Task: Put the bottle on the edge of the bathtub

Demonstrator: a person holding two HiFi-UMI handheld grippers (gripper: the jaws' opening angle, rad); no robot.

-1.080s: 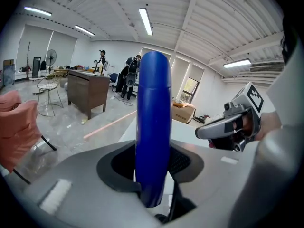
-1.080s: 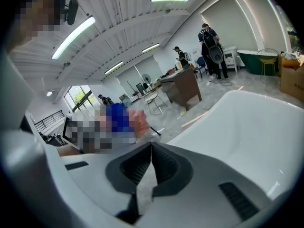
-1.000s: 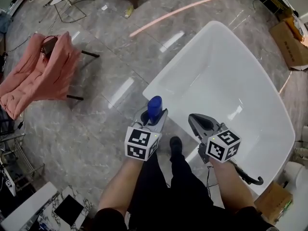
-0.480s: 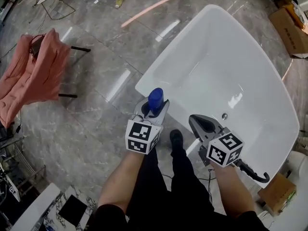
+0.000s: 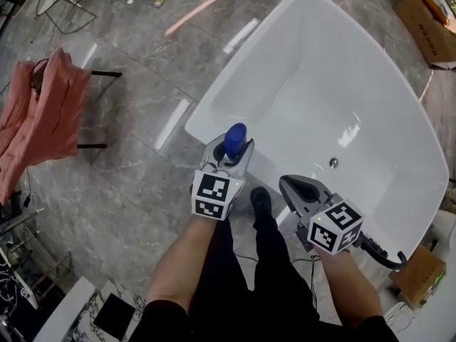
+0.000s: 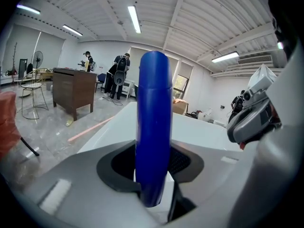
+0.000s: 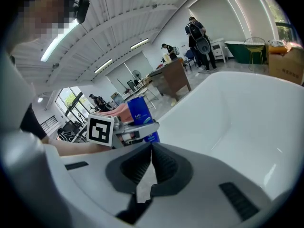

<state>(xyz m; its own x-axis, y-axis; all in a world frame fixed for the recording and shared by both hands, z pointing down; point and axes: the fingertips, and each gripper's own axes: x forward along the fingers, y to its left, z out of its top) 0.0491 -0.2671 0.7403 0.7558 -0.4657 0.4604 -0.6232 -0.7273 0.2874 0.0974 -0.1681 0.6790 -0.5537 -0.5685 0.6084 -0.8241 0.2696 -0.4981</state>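
Over the last second the bathtub (image 5: 217,91) slides down and toward the centre of the head view, so the person is closing on it. Its near rim, which lay off toward 11 o'clock of the left gripper (image 5: 231,154), now runs right beneath that gripper's tip. The blue bottle (image 5: 235,138) comes along unchanged, upright and clamped low on its body between the left jaws. It hangs at the rim's outer side and, as far as I can judge, is not yet resting on it. The right gripper (image 5: 294,187), at 4 o'clock of the bottle, has its jaws pressed together on nothing and takes no part. The pink cloth (image 5: 35,116) drifts out toward 9 o'clock of the view. By my reading the approach is nearly over, and what is left is lowering the bottle onto the rim and letting go.
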